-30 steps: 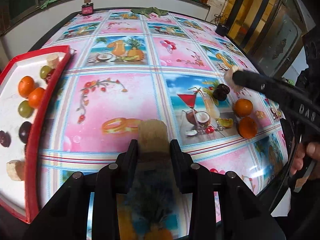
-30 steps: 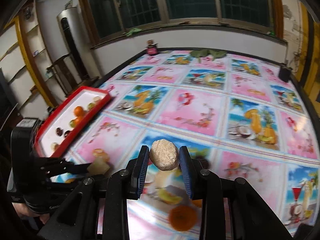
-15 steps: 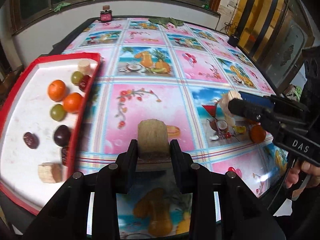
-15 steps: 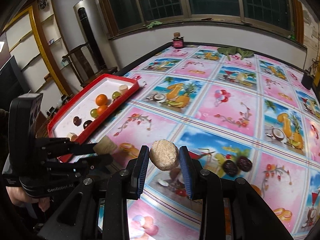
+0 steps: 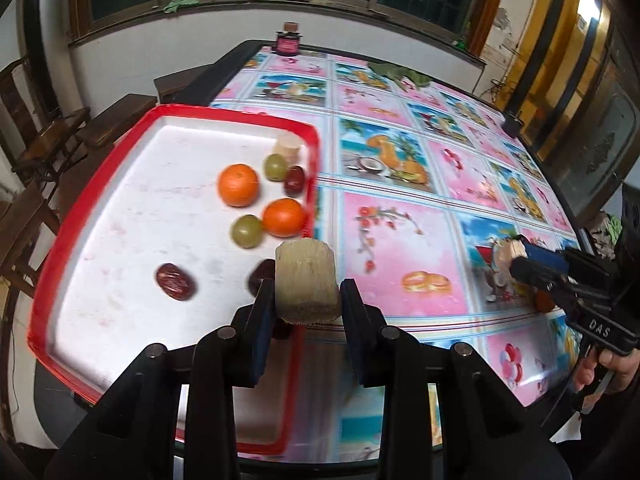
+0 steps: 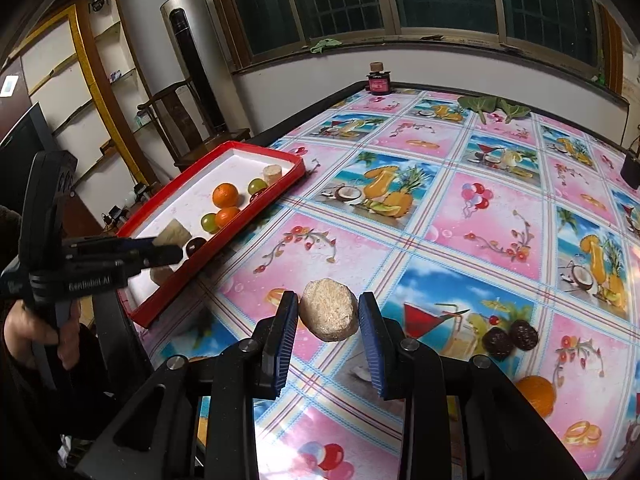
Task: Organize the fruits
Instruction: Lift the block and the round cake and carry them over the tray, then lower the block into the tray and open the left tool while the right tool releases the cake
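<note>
Both tongs [image 5: 307, 304] [image 6: 328, 316] clamp pale fibrous chunks [image 5: 306, 284] [image 6: 329, 310].

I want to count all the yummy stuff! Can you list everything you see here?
Red-rimmed white tray: one, table's left edge.
Round oranges: two in tray; one on tablecloth.
Green grapes: two, in tray.
Dark red dates: three or so in tray, partly hidden.
Dark round fruits: two, on tablecloth.
Beige fibrous chunks: one in tray's far corner.
Pink jar: one, far edge.
Left gripper: holds beige chunk.
Right gripper: holds round beige chunk.
</note>
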`<state>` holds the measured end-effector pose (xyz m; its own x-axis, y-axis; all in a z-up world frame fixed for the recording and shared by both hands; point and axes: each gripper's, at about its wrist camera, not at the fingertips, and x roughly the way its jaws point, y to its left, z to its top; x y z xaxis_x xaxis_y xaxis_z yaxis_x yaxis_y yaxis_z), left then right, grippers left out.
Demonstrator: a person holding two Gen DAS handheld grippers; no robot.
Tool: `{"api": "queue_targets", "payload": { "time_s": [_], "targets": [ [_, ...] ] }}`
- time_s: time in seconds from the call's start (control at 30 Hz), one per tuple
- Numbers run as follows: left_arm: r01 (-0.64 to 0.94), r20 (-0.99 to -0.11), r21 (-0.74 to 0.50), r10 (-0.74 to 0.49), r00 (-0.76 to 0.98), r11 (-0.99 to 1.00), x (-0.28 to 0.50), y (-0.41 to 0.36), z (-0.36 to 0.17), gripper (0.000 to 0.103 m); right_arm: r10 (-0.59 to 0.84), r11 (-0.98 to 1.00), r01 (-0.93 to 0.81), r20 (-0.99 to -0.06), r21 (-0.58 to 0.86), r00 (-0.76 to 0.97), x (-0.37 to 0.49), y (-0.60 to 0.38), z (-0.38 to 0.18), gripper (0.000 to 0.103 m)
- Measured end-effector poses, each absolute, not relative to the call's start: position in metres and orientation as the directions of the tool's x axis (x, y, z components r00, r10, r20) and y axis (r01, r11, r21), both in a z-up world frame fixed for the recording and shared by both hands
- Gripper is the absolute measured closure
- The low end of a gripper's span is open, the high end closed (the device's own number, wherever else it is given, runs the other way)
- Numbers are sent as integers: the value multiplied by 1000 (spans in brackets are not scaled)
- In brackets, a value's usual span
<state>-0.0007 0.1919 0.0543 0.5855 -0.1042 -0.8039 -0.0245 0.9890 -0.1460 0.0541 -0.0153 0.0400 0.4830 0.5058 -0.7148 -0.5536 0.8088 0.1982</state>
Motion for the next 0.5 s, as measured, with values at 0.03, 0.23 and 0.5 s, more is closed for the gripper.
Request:
{"api": "queue_targets", "payload": {
  "time_s": [0.03,0.23,0.5],
  "targets": [
    [-30,-805,-144,-99,586,989,0,196,55,73,508,805,-558,-717,200,476,54,-13,39,71],
    [-72,-808,-121,-56,587,990,10,222,58,73,512,796,-574,-721,193,467,53,-4,39,71],
    [-126,-820,-91,-3,572,988,24,248,48,73,522,781,-594,-726,194,448,58,10,38,71]
  ]
}}
